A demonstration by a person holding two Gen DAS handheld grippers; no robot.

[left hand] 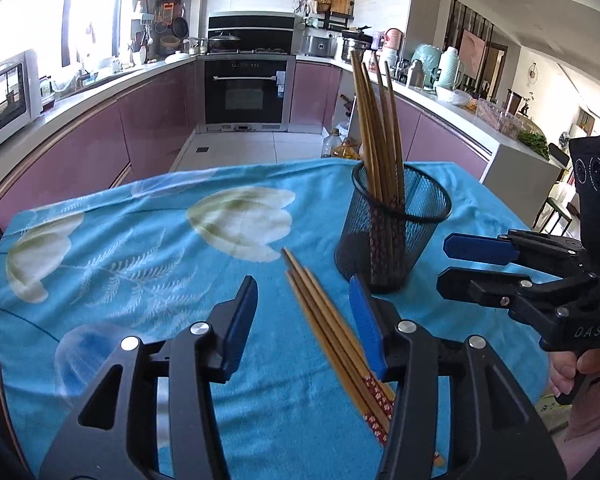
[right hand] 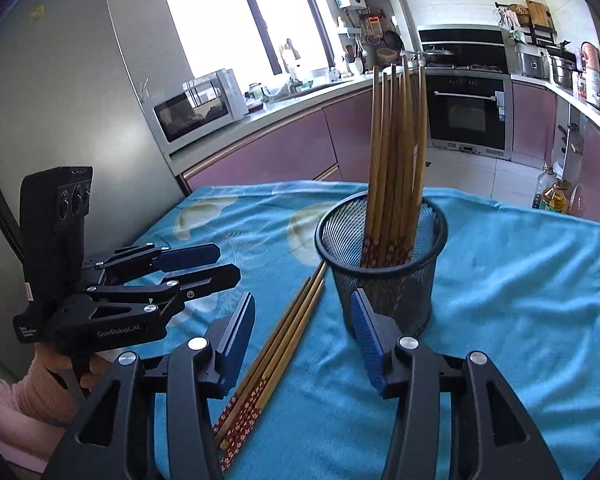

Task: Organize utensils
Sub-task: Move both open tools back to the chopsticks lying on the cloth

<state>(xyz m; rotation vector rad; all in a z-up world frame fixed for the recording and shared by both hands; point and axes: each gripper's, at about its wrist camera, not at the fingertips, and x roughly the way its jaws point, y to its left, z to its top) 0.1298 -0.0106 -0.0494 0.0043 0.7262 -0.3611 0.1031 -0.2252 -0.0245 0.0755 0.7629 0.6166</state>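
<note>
A black mesh cup (left hand: 392, 236) (right hand: 384, 284) stands on the blue flowered tablecloth (left hand: 140, 248) and holds several wooden chopsticks (left hand: 380, 132) (right hand: 396, 152) upright. A few loose chopsticks (left hand: 320, 312) (right hand: 288, 340) with red patterned ends lie flat on the cloth just left of the cup. My left gripper (left hand: 305, 320) is open above them, its blue pads on either side and not touching. My right gripper (right hand: 303, 332) is also open, the loose chopsticks near its left pad and the cup by its right pad. Each gripper shows in the other's view (left hand: 444, 263) (right hand: 229, 266), jaws apart.
The table's far edge drops to a tiled kitchen floor ringed by pink cabinets (left hand: 100, 152). An oven (left hand: 246, 92) is at the back, a microwave (right hand: 196, 104) on the counter, a grey fridge (right hand: 80, 100) at the left. Oil bottles (right hand: 552, 196) stand on the floor.
</note>
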